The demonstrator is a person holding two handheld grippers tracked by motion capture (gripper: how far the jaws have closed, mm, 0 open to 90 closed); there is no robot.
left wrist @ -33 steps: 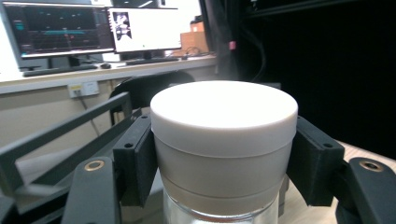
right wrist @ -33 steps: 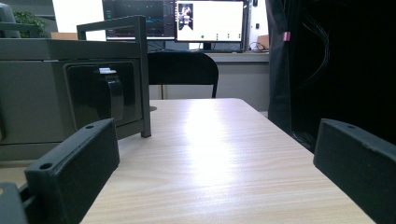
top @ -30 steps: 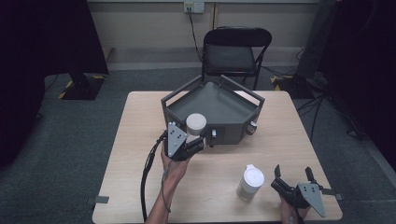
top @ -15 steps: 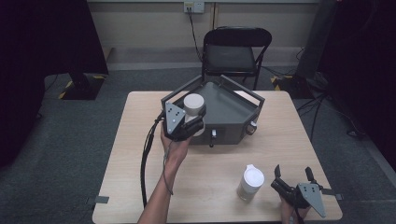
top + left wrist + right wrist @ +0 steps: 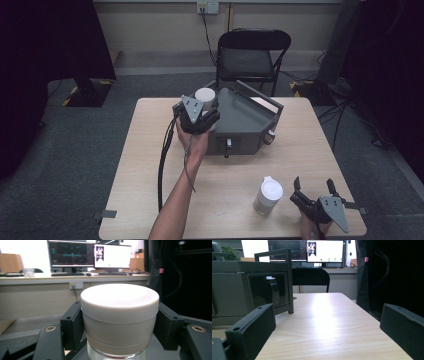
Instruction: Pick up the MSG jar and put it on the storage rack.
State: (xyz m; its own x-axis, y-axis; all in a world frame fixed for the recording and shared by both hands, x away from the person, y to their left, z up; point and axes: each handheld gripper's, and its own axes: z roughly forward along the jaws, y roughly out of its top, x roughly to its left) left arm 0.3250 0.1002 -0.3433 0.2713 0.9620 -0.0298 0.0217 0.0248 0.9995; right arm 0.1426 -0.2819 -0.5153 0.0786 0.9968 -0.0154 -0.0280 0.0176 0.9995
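Note:
A white-lidded jar (image 5: 205,96) hangs at the left rim of the grey hexagonal box (image 5: 250,117), gripped by my left gripper (image 5: 202,116). In the left gripper view both black jaws press on the jar's white lid (image 5: 119,315), with clear glass below it. A second white-capped jar (image 5: 268,195) stands on the wooden table (image 5: 140,170) near the front right. Just right of it, my right gripper (image 5: 314,187) rests low on the table, jaws wide apart with nothing between them (image 5: 324,330).
The grey box has a raised handle bar (image 5: 257,92) and a front knob (image 5: 228,145). A black chair (image 5: 250,57) stands behind the table. A cable (image 5: 162,165) trails from the left gripper. Dark curtains flank the room.
My left gripper has carried the jar away from me and upward, from in front of the box to over its left rim. The right gripper and second jar stayed put.

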